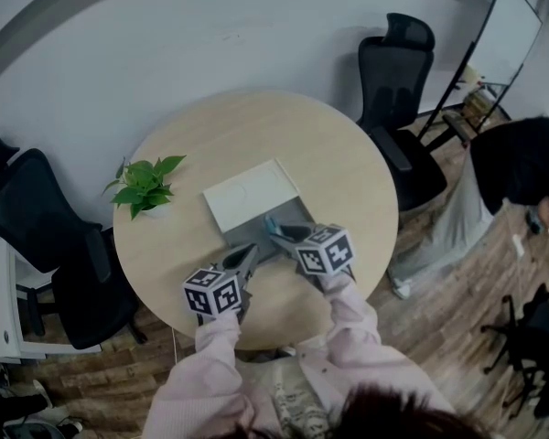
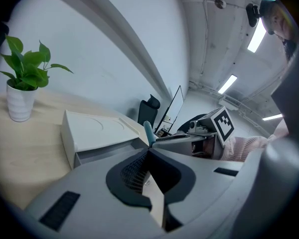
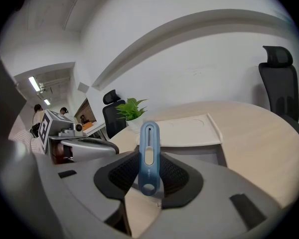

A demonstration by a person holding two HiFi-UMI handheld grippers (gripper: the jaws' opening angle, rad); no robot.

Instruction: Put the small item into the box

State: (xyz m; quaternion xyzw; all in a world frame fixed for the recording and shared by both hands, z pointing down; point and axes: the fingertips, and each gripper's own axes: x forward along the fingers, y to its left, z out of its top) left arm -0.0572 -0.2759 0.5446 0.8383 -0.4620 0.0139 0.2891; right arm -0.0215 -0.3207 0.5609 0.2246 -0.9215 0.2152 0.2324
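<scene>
Blue small item (image 3: 149,153) pinched in the right gripper (image 1: 284,233) by the box's open end

On the round table (image 1: 352,167) we see the white box (image 1: 252,195) near the middle, its grey open end turned to 5 o'clock in the head view and a potted plant (image 1: 145,188) at its 9 o'clock. Both grippers sit at that open end. The right one clamps the small item upright between its pads, its tip at 12 o'clock in the right gripper view. The left gripper (image 2: 148,151), at the right one's 8 o'clock, has its jaws pressed together on nothing. The pads cover the item's lower sides, the box's inside is too dark for us to read, and we cannot tell whether the item touches the box
</scene>
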